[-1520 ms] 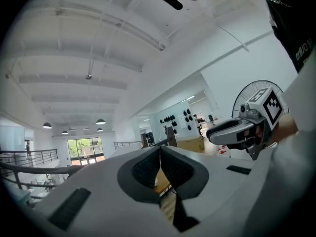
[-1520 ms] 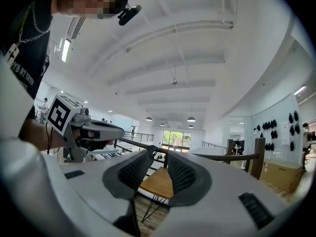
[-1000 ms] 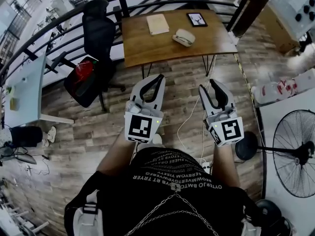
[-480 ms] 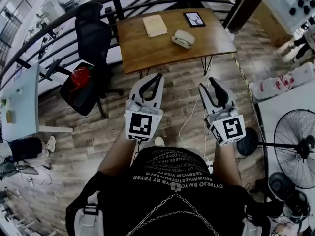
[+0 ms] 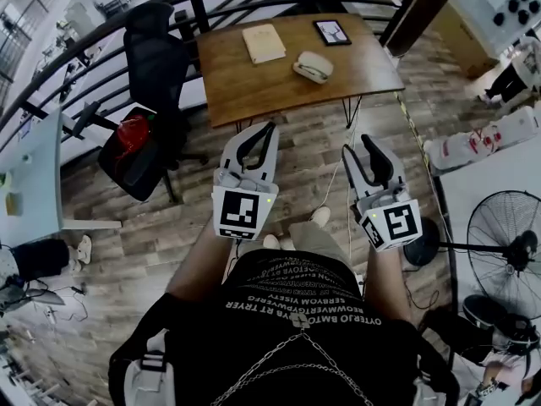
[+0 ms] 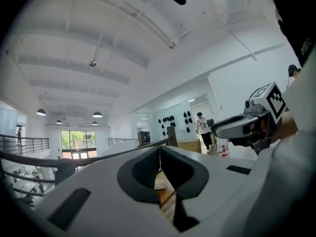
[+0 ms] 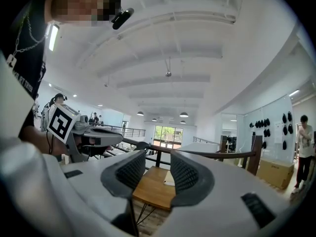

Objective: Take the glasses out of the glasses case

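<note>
The pale glasses case [image 5: 314,66] lies closed on the brown wooden table [image 5: 254,83] ahead, well beyond both grippers. My left gripper [image 5: 269,127] is held level in the air short of the table's near edge, its jaw tips touching, and holds nothing. In the left gripper view the left gripper [image 6: 159,148] shows its pads meeting. My right gripper [image 5: 357,145] hovers beside it; its jaws are opening and nothing is between them. In the right gripper view the right gripper [image 7: 158,157] frames the table [image 7: 150,189] through the gap.
A tan notebook [image 5: 264,42] and a tablet [image 5: 331,31] also lie on the table. A black office chair [image 5: 161,49] stands to its left, a dark railing [image 5: 101,49] runs behind, and a floor fan [image 5: 507,244] stands at the right. A cable [image 5: 325,201] trails over the wooden floor.
Both grippers have edged a little towards the table. A trouser leg and shoe now show on the floor below them. The right jaws stand slightly wider.
</note>
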The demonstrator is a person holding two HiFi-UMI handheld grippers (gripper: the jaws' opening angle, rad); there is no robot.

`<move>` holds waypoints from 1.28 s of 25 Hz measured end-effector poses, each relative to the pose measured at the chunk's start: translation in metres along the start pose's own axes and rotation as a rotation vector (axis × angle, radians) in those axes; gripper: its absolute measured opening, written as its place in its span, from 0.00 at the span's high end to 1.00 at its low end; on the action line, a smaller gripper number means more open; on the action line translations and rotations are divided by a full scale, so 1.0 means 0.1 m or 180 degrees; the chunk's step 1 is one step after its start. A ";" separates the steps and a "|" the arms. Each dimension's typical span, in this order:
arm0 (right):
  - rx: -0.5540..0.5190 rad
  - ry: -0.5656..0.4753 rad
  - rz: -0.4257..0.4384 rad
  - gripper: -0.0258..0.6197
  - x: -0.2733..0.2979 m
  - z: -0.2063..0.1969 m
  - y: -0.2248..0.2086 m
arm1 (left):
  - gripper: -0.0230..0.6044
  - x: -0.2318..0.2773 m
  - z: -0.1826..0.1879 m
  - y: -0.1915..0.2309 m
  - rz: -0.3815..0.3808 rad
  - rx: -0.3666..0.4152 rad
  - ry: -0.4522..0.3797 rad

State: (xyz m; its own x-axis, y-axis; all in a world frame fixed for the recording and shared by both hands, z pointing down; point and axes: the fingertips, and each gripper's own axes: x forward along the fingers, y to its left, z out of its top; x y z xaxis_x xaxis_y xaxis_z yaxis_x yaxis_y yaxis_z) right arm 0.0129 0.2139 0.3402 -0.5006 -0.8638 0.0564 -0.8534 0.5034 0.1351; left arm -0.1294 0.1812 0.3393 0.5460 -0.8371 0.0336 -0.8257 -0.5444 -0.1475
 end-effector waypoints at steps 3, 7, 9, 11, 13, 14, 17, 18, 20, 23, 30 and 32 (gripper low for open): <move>0.0011 -0.0014 0.0014 0.73 0.03 -0.01 -0.04 | 0.92 0.03 0.04 0.01 0.0030 0.0017 -0.0021; 0.0058 -0.0020 0.0030 0.73 0.09 -0.06 -0.09 | 0.92 0.09 0.00 0.04 0.0039 0.0008 0.0001; 0.0096 -0.0017 0.0052 0.73 0.13 -0.10 -0.11 | 0.92 0.12 -0.04 0.04 0.0046 -0.0003 0.0030; 0.0114 -0.0017 0.0088 0.73 0.19 -0.13 -0.12 | 0.92 0.15 -0.09 0.07 0.0072 0.0011 0.0066; 0.0108 -0.0019 0.0133 0.73 0.29 -0.12 -0.13 | 0.92 0.20 -0.12 0.13 0.0103 0.0014 0.0102; 0.0103 -0.0014 0.0158 0.73 0.35 -0.12 -0.15 | 0.92 0.24 -0.14 0.17 0.0117 0.0009 0.0120; 0.0103 0.0020 0.0238 0.73 0.55 -0.15 -0.24 | 0.92 0.40 -0.17 0.27 0.0154 -0.0005 0.0169; 0.0104 0.0026 0.0259 0.73 0.61 -0.15 -0.29 | 0.92 0.46 -0.17 0.30 0.0167 -0.0007 0.0177; 0.0105 0.0028 0.0283 0.73 0.71 -0.15 -0.38 | 0.92 0.57 -0.17 0.35 0.0195 -0.0010 0.0186; 0.0104 0.0029 0.0309 0.73 0.83 -0.14 -0.48 | 0.92 0.70 -0.17 0.42 0.0232 -0.0010 0.0191; 0.0126 0.0027 0.0363 0.73 1.06 -0.19 -0.69 | 0.92 1.02 -0.21 0.46 0.0212 0.0007 0.0219; 0.0137 0.0047 0.0384 0.73 1.12 -0.23 -0.74 | 0.92 1.11 -0.24 0.47 0.0214 -0.0006 0.0245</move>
State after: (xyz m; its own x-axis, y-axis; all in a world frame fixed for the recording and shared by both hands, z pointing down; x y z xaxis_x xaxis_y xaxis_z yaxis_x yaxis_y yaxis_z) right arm 0.0237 0.0795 0.3591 -0.5981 -0.7970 0.0842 -0.7927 0.6038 0.0840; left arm -0.1105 0.0612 0.3596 0.4769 -0.8733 0.0996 -0.8604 -0.4870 -0.1500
